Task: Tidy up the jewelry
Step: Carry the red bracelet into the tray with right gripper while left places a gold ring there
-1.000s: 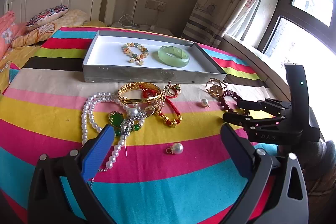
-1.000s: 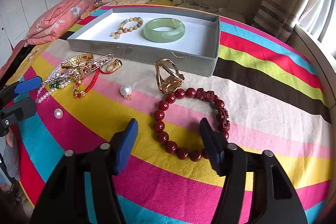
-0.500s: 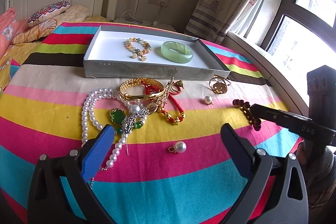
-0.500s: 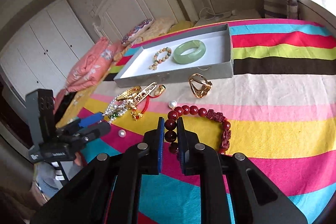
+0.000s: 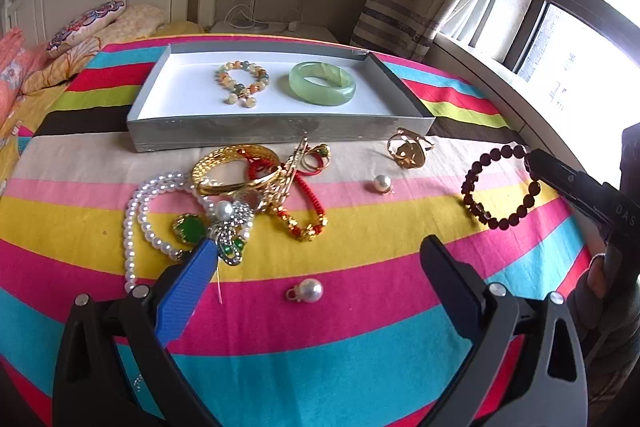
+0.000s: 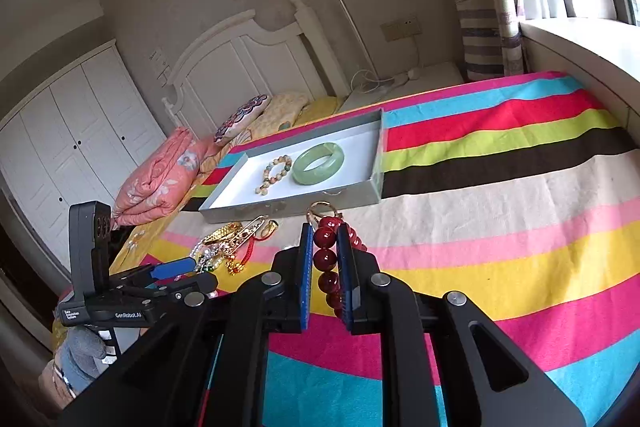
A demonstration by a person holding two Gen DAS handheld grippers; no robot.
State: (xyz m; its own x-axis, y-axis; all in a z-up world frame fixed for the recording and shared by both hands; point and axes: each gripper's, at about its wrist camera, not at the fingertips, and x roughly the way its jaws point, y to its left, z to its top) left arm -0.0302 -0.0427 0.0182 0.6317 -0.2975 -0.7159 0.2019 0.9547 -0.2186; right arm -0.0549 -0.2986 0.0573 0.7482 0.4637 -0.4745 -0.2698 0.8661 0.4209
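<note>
My right gripper (image 6: 325, 239) is shut on a dark red bead bracelet (image 6: 330, 259) and holds it lifted above the striped cloth; the bracelet hangs from it in the left wrist view (image 5: 500, 187). A grey tray (image 5: 280, 129) at the back holds a green jade bangle (image 5: 322, 89) and a pastel bead bracelet (image 5: 240, 85). My left gripper (image 5: 316, 263) is open and empty above a loose pearl pendant (image 5: 308, 291). A tangled pile with a gold bangle (image 5: 236, 169), pearl necklace (image 5: 140, 215) and red cord (image 5: 316, 203) lies left of centre.
A gold ring piece (image 5: 408, 149) and a second pearl (image 5: 382, 183) lie in front of the tray. Pillows (image 6: 168, 171) and a headboard (image 6: 240, 67) are beyond the cloth. A window sill (image 6: 580, 43) runs along the right.
My right gripper shut on the red bead bracelet and lifted it off the cloth, tilting upward. My left gripper stayed open, nearly still.
</note>
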